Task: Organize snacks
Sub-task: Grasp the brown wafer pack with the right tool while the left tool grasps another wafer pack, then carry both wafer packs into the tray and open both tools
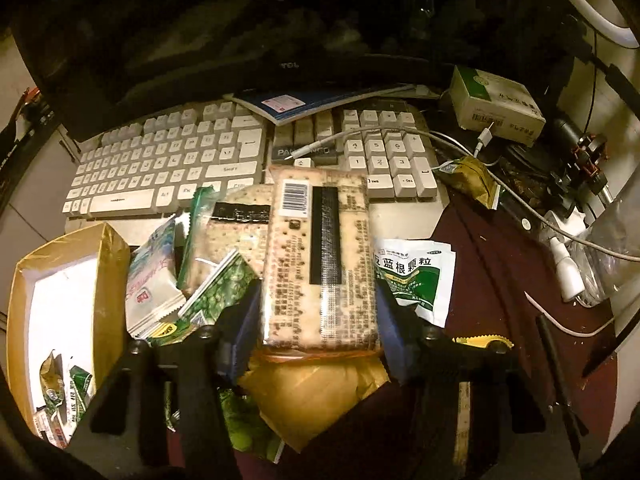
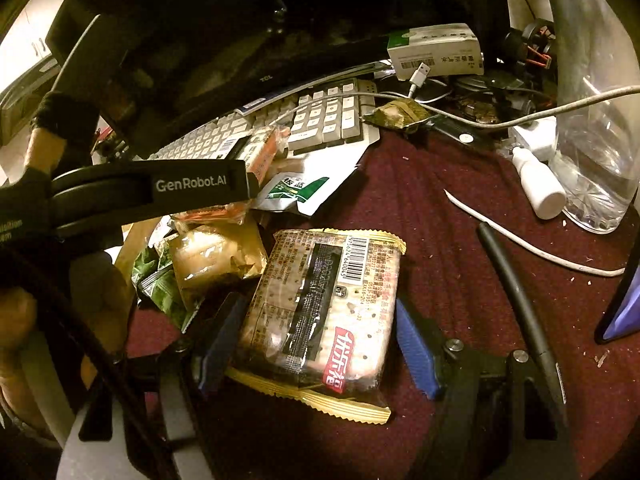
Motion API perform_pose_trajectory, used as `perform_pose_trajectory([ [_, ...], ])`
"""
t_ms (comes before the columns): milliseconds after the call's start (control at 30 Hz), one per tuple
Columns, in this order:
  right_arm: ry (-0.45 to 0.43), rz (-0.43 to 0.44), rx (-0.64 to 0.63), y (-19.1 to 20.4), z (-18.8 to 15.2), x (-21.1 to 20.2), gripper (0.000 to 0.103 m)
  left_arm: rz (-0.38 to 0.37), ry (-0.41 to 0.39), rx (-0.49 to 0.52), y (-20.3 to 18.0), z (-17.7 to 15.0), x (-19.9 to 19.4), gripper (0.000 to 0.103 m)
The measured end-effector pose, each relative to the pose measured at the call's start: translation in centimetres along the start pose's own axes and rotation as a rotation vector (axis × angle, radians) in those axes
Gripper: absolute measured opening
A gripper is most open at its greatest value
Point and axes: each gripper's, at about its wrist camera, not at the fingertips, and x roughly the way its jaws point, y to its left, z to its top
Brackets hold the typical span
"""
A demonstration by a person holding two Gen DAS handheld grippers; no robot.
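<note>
Right fingers (image 2: 316, 344): spread either side of a cracker pack (image 2: 320, 312) lying flat on the bench (image 2: 440, 240), not clamping it; long axis ran straight ahead.
Left fingers (image 1: 318, 312): closed on another cracker pack (image 1: 320, 260), held above the pile beside the cardboard box (image 1: 60, 280) (likely its destination).
Writing: "GenRobot.AI" on the left gripper; a green-white sachet (image 1: 416, 276) read "蓝根颗粒".
Far edge: keyboard (image 1: 180, 168), "TCL" monitor (image 1: 288, 66).

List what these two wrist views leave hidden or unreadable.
- Left wrist view: cardboard box's contents, cut off by the frame edge and glare.
- Left wrist view: cracker pack's fine print, blurred.
- Right wrist view: snack pile, partly hidden by the left gripper.
- Right wrist view: whether the jaws touch the second cracker pack.
</note>
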Motion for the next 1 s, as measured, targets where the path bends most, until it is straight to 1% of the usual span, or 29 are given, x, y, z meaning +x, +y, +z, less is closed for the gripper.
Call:
perform_pose_trajectory([
  [67, 0.0, 0.005, 0.002, -0.1, 0.0, 0.0, 0.074, -0.004, -0.009, -0.014, 0.2, 0.0, -0.3, 0.055],
  [133, 0.001, 0.012, 0.006, -0.2, 0.0, 0.0, 0.074, -0.042, -0.04, -0.045, 0.9, -0.3, -1.4, 0.055],
  [300, -0.003, 0.041, 0.013, -0.3, 0.0, -0.1, 0.074, -0.153, -0.109, -0.156, 3.8, -2.3, -6.0, 0.055],
  [367, -0.02, 0.053, 0.015, -0.4, -0.1, -0.4, 0.074, -0.168, -0.136, -0.203, 5.3, -3.6, -7.9, 0.055],
  [433, -0.04, 0.064, 0.008, -0.3, -0.2, -0.7, 0.074, -0.163, -0.159, -0.245, 6.7, -5.1, -9.5, 0.055],
  [500, -0.051, 0.05, -0.005, 0.0, -0.3, -0.8, 0.074, -0.15, -0.176, -0.292, 8.3, -6.9, -11.0, 0.055],
  [633, -0.078, 0.041, -0.014, 0.4, -0.2, -1.0, 0.074, -0.128, -0.196, -0.421, 12.5, -9.7, -13.3, 0.055],
  [667, -0.09, 0.035, -0.021, 0.6, -0.2, -1.2, 0.074, -0.119, -0.206, -0.458, 13.8, -10.6, -13.9, 0.055],
  [733, -0.095, 0.035, -0.038, 1.0, -0.3, -1.5, 0.074, -0.078, -0.217, -0.518, 16.4, -12.0, -15.0, 0.055],
  [833, -0.099, 0.07, -0.055, 2.6, -0.5, -2.0, 0.074, -0.036, -0.206, -0.577, 20.3, -13.7, -15.9, 0.055],
  [933, -0.157, 0.104, -0.091, 5.8, -0.7, -3.2, 0.074, -0.008, -0.214, -0.595, 23.2, -14.8, -16.8, 0.055],
  [1000, -0.147, 0.171, -0.104, 8.3, -0.8, -3.3, 0.074, -0.004, -0.217, -0.61, 25.0, -15.3, -17.0, 0.055],
])
